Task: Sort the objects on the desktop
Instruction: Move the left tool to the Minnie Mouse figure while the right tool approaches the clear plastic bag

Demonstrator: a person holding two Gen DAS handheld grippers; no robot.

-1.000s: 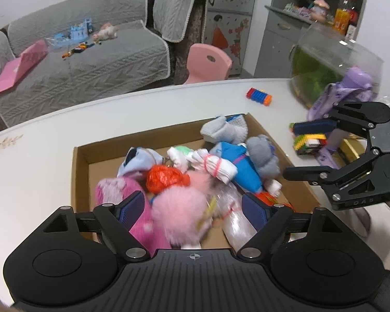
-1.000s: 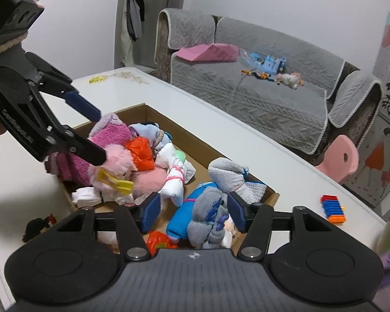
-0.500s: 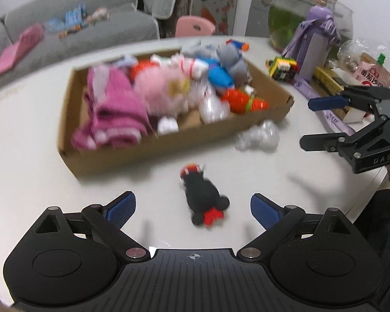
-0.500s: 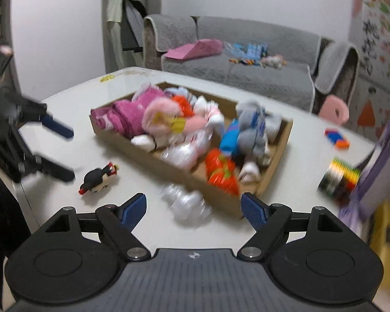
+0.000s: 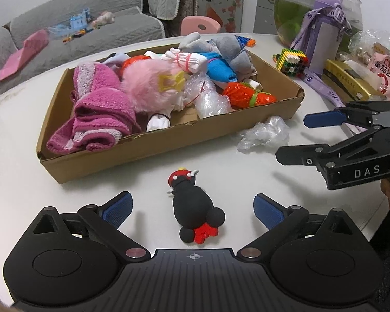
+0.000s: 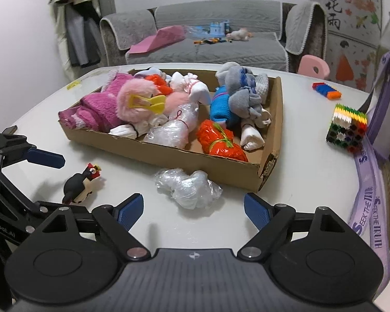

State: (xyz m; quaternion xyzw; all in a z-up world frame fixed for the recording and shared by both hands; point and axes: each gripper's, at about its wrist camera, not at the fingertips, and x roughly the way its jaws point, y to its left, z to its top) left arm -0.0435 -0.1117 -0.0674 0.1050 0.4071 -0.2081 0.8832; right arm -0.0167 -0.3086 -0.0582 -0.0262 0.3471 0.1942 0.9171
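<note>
— While that black plush toy (image 5: 195,206) is lying on the bench between the left gripper (image 5: 192,209) fingers, nothing is touching it; the jaws are gaping wide.
— It's looking soft, light; squeezing its round body should work.
— Right gripper (image 6: 193,208) is gaping too, empty, facing the crumpled plastic bag (image 6: 188,186) beside the cardboard box (image 6: 169,153).

Black grippers (image 5: 192,208), blue pads (image 5: 115,209), "DAS" marking.

toy penguin (image 5: 193,202) before box (image 5: 169,140) | plastic wad (image 5: 265,135) right of penguin, beside box
</note>
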